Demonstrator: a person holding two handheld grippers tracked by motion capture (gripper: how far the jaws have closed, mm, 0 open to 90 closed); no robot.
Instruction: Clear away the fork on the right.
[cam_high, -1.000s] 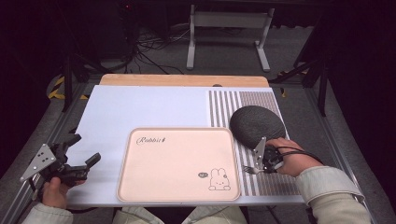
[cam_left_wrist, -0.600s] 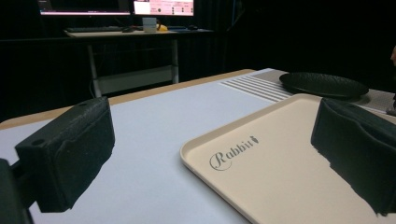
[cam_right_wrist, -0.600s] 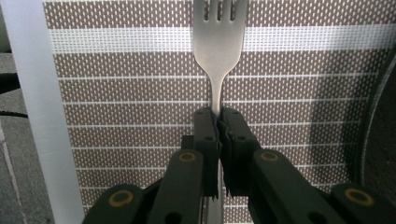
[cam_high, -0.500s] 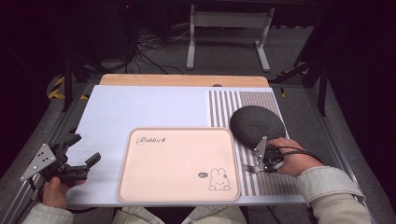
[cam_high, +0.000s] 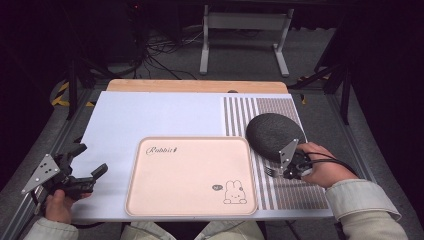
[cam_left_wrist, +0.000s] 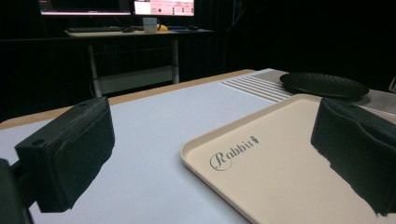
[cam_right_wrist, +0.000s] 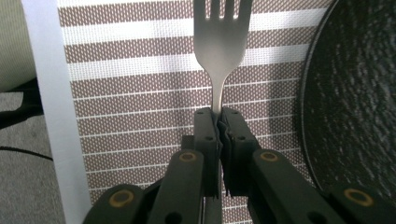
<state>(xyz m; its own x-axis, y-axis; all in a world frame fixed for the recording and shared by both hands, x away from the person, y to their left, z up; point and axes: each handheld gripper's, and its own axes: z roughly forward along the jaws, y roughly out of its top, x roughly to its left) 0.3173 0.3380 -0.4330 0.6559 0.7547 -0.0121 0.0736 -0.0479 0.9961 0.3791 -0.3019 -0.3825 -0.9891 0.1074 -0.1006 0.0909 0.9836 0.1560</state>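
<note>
Table: a pale blue-white table top (cam_high: 150, 120) with a wooden strip along its far edge; both grippers work at its near side.
Tray: a cream tray (cam_high: 190, 175) lies flat at the near middle of the table, printed with the word "Rabbit" at its far left corner and a small rabbit drawing at its near right corner. In the left gripper view its rim (cam_left_wrist: 205, 140) runs between the two jaws.
Placemat: a brown and white striped placemat (cam_high: 270, 115) covers the right part of the table, just beside the tray.
Plate: a dark, rough-surfaced round plate (cam_high: 272, 135) sits on the placemat, to the right of the tray's far corner.
Left gripper: the left gripper (cam_high: 85, 175) is held low over the near left corner of the table, well apart from the tray; its jaws stand wide apart with nothing between them.
Right gripper: the right gripper (cam_high: 280, 171) is just at the near edge of the plate, over the placemat; its jaws are clamped on the handle of the fork.
Fork: a metal fork (cam_right_wrist: 219, 51) sticks out from the right jaws, tines forward, over the stripes of the placemat, beside the plate's rim and between plate and tray.
</note>
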